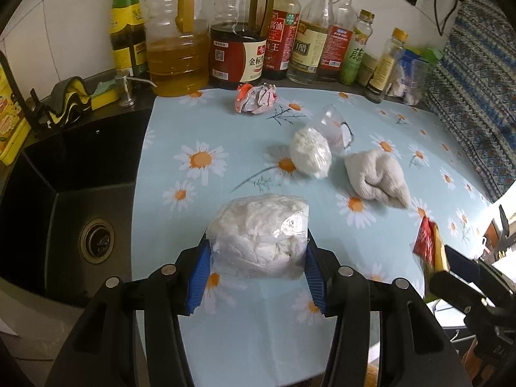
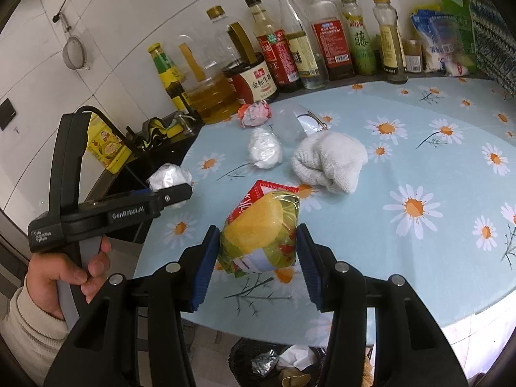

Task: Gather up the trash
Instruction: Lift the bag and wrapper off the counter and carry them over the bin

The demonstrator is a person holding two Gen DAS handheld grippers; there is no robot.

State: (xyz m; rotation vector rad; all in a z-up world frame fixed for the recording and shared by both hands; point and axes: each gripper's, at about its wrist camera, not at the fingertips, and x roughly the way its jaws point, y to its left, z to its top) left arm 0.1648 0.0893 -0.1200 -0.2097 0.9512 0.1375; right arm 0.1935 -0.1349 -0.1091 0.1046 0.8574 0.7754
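Blue pads of your left gripper [image 1: 258, 254] clamped on clear bag of white tissue [image 1: 258, 235] | your right gripper [image 2: 258, 254] clamped on yellow snack packet [image 2: 261, 232] | ahead: white wad [image 1: 311, 151], towel [image 1: 375, 177] | beyond: crumpled red-white wrapper [image 1: 256, 98]

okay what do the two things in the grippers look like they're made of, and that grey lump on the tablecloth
The bundle in the left gripper: clear glossy plastic film over crumpled white tissue or paper, by its glare and creases. The packet in the right gripper: shiny printed plastic wrapper, reflecting light. The grey lump: soft matte knitted or terry cloth, probably a rag; ribbed weave shows.
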